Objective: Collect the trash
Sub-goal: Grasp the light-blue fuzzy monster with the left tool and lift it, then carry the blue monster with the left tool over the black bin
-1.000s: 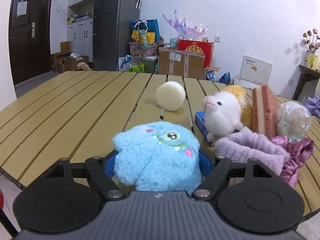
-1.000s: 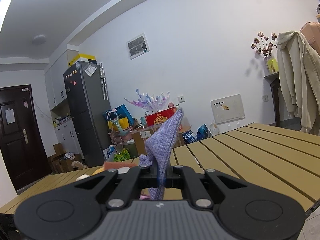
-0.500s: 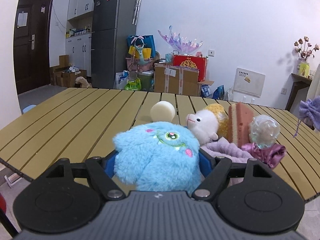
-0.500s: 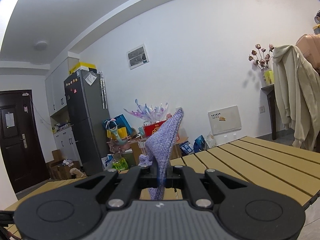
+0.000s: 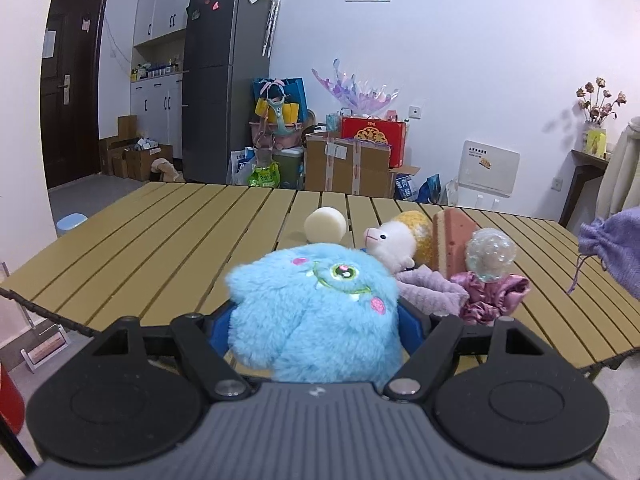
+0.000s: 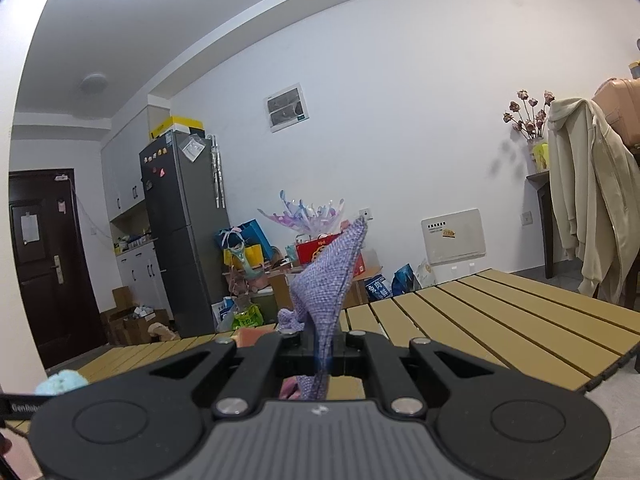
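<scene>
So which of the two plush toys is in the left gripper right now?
The blue furry one-eyed plush, held in the left gripper. The white lamb plush sits on the table.

Bench: slatted top of yellow-tan planks with dark gaps between them, a dark edge trim along the near side. Lying on it, grouped toward the right of the left wrist view: a pale cream round puck, standing on edge, apart behind the rest; a white plush lamb with a yellow fuzzy ball just behind it; a pink-and-cream sponge block, upright; a lilac fluffy cloth; a crumpled shiny mauve fabric with a clear bubbly ball on top. The remaining planks are bare.
</scene>
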Action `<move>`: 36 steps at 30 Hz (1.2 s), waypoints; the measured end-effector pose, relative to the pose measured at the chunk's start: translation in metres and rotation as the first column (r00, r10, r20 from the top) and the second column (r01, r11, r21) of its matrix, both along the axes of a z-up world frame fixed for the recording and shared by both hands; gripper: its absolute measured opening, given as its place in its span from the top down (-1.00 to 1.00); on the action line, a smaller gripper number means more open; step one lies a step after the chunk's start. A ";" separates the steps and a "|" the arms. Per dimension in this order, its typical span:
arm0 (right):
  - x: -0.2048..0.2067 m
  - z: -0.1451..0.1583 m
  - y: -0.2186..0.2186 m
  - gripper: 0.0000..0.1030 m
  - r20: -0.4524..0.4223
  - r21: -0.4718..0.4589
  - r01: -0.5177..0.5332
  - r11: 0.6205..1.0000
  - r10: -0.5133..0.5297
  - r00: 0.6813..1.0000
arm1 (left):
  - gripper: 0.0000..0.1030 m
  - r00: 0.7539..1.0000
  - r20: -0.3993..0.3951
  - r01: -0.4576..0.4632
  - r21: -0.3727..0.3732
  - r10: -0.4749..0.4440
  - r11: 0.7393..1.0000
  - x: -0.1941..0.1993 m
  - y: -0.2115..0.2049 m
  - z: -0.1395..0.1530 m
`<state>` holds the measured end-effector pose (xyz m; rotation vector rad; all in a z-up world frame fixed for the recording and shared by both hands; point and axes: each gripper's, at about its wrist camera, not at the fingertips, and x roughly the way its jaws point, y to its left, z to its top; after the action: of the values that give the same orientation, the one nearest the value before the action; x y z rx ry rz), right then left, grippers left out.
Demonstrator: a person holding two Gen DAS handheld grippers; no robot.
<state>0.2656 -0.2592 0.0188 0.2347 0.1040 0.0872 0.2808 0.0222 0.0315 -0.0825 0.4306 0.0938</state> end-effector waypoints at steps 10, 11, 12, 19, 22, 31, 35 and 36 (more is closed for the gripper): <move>-0.059 0.008 0.018 0.94 -0.026 -0.053 -0.053 0.997 0.052 0.998 | -0.50 1.000 0.020 0.012 0.043 -0.013 0.999 -0.062 -0.003 0.014; -0.065 0.008 0.020 0.94 -0.031 -0.060 -0.059 0.996 0.057 0.998 | -0.50 1.000 0.019 0.014 0.047 -0.015 0.999 -0.068 -0.004 0.014; -0.070 0.008 0.021 0.94 -0.035 -0.068 -0.064 0.996 0.062 0.997 | -0.51 1.000 0.017 0.016 0.053 -0.016 0.998 -0.073 -0.005 0.014; -0.105 0.001 0.031 0.94 -0.070 -0.115 -0.085 0.990 0.078 0.995 | -0.51 0.999 0.001 0.042 0.089 -0.042 0.995 -0.103 -0.011 0.006; -0.114 -0.003 0.032 0.94 -0.095 -0.123 -0.090 0.988 0.078 0.992 | -0.50 0.998 -0.019 0.055 0.098 -0.053 0.994 -0.111 -0.013 -0.002; -0.131 -0.032 0.034 0.94 -0.201 -0.156 -0.110 0.982 0.078 0.976 | -0.50 0.991 -0.108 0.093 0.115 -0.081 0.989 -0.122 -0.020 -0.036; -0.134 -0.047 0.037 0.94 -0.246 -0.169 -0.117 0.979 0.073 0.967 | -0.50 0.983 -0.161 0.105 0.120 -0.085 0.987 -0.124 -0.021 -0.057; -0.134 -0.052 0.037 0.94 -0.257 -0.171 -0.118 0.978 0.071 0.964 | -0.51 0.981 -0.174 0.107 0.118 -0.086 0.987 -0.124 -0.021 -0.062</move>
<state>0.1320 -0.2219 -0.0335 0.0531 0.3731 0.1428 0.1567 0.0011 -0.0304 0.0720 0.5961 0.0323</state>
